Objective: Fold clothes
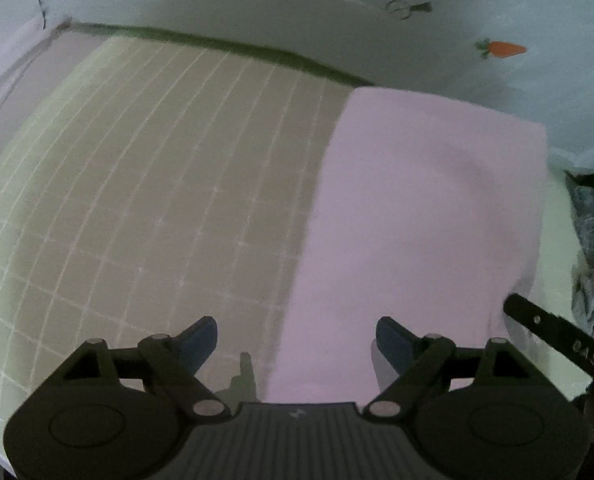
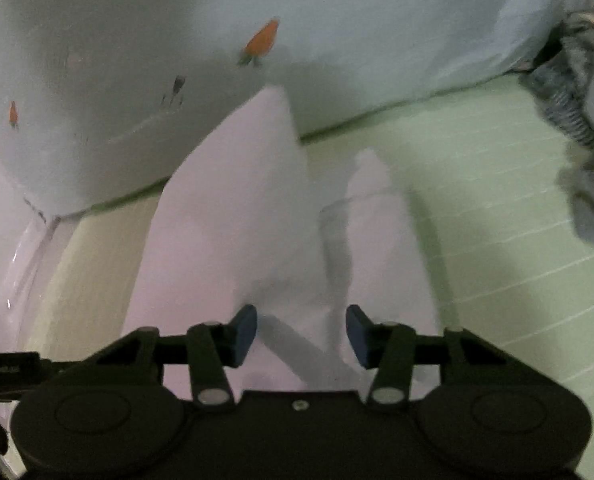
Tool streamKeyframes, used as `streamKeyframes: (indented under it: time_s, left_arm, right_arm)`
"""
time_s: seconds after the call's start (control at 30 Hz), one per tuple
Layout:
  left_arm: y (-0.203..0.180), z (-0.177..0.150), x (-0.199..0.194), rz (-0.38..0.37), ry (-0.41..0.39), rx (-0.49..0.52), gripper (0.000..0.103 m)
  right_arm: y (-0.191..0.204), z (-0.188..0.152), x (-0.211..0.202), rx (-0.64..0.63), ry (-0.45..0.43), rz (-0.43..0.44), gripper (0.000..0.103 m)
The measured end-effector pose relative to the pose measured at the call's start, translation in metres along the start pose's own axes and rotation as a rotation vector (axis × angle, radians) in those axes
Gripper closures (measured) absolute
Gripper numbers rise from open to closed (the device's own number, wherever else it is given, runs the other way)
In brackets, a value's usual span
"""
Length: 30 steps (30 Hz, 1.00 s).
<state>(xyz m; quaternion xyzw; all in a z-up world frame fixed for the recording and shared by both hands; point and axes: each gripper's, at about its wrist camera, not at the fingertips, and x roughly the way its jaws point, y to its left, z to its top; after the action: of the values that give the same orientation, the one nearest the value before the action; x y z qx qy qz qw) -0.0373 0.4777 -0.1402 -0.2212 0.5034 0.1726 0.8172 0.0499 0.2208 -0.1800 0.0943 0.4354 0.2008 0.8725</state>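
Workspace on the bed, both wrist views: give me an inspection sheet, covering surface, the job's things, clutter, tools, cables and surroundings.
Surface: checked sheet with pale grid lines, greenish in the right wrist view.
Job's things: pink cloth lies partly folded on the sheet; in the right wrist view a fold of it stands up in a peak.
Clutter: grey crumpled garments heaped at the right edge.
Tools: left tool open, holding nothing, over the cloth's left edge. Right tool partly open, cloth between the fingers, pads not pressing it.
Cables: nothing seen.
Surroundings: pale fabric with carrot print rising behind the sheet.
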Motion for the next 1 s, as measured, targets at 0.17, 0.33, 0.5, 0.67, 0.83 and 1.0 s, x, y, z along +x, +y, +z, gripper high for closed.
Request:
streamKeyframes:
  time_s: [0.17,0.33,0.5,0.67,0.83,1.0]
  left_arm:
    - [0.019,0.002,0.005,-0.011,0.028,0.025,0.016]
    - [0.026,0.008,0.007,-0.02,0.029,0.041,0.016]
    - [0.022,0.013,0.007,-0.032,0.023,0.054,0.016]
    - [0.005,0.016,0.006,-0.047,0.001,0.076,0.016]
    - [-0.019,0.011,0.002,-0.087,-0.027,0.088,0.014]
    - [-0.042,0.0,0.014,-0.069,0.008,0.126,0.013]
  right_arm:
    - [0.015,-0.008,0.008,0.003,-0.015,0.002,0.03]
    - [0.032,-0.012,0.018,-0.059,-0.006,-0.087,0.038]
    - [0.037,-0.014,0.013,-0.084,-0.01,-0.099,0.082]
    - [0.032,-0.001,-0.012,-0.049,-0.09,-0.053,0.092]
    - [0.013,0.028,-0.066,-0.071,-0.219,-0.09,0.092]
    - [-0.043,0.031,-0.035,-0.031,-0.064,-0.195,0.061]
